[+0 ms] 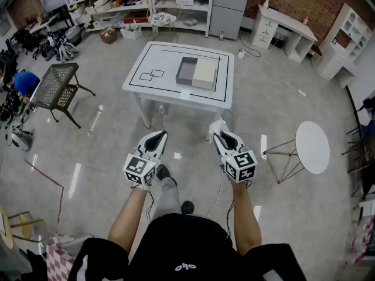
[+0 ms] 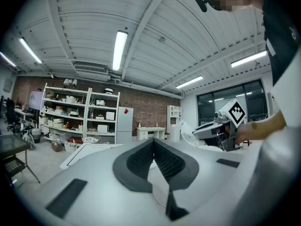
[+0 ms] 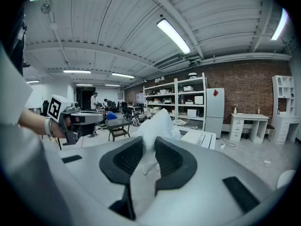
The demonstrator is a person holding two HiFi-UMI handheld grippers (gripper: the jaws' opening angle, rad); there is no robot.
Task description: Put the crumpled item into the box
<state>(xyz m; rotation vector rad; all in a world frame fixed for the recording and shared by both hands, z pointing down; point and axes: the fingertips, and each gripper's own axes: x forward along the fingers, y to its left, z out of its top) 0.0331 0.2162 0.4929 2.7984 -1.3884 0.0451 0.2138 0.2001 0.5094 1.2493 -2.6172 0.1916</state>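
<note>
Currently pinches crumpled item [image 3: 157, 121] in right gripper [image 1: 221, 136], lower centre of frame, lifted clear for carrying. Holds left gripper [image 2: 153, 142] pressed together, empty, aside to leave room. Needs crossing open floor [image 1: 111, 139] to box [image 1: 183, 74] on bench [image 1: 170, 89], upper centre, well apart; no obstruction at near bench edge.

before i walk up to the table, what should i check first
1. Grip on the crumpled item: ok. The right gripper has its jaws pressed on it, and white material sticks out above the pads.
2. Left gripper free: ok. Its jaws are together with nothing between them.
3. Box open on top: ok. It sits on the white table with its grey inside showing.
4. Box within reach: not ok. The table stands well ahead across the floor.
5. Box inside free of other things: cannot tell from this far.
</note>
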